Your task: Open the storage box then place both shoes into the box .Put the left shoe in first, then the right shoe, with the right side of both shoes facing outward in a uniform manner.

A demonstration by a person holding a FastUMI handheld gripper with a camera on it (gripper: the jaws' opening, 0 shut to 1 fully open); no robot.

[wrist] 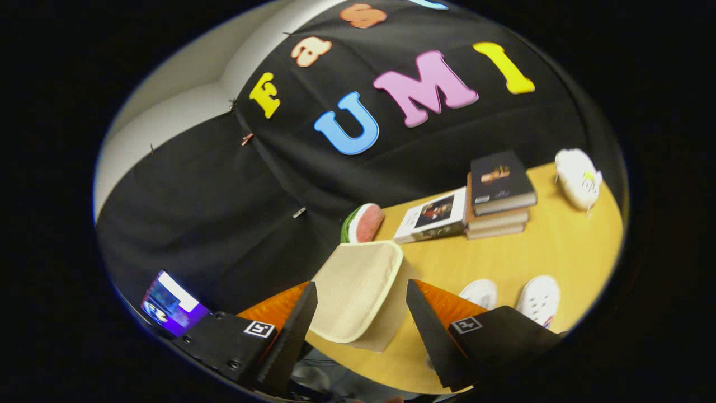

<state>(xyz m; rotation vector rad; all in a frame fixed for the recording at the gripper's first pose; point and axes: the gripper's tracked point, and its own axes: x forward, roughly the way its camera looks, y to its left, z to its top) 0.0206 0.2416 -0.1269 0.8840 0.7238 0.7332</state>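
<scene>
Tilted camera looks past fingers (305, 322) over table (537, 252).

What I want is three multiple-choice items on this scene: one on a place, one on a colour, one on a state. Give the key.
1. Where do the white shoes lie?
A. on the table, just beyond the gripper's right finger
B. on top of the book stack
C. inside the storage box

2. What colour is the top book of the stack?
A. red
B. black
C. white

3. How is the gripper?
A. shut on a shoe
B. shut on a book
C. open

Key: 1 A, both shoes sit on bare wood past that finger. 2 B, its cover is dark. 3 C, the fingers stand apart, with the storage box ahead between them, unpressed.
</scene>
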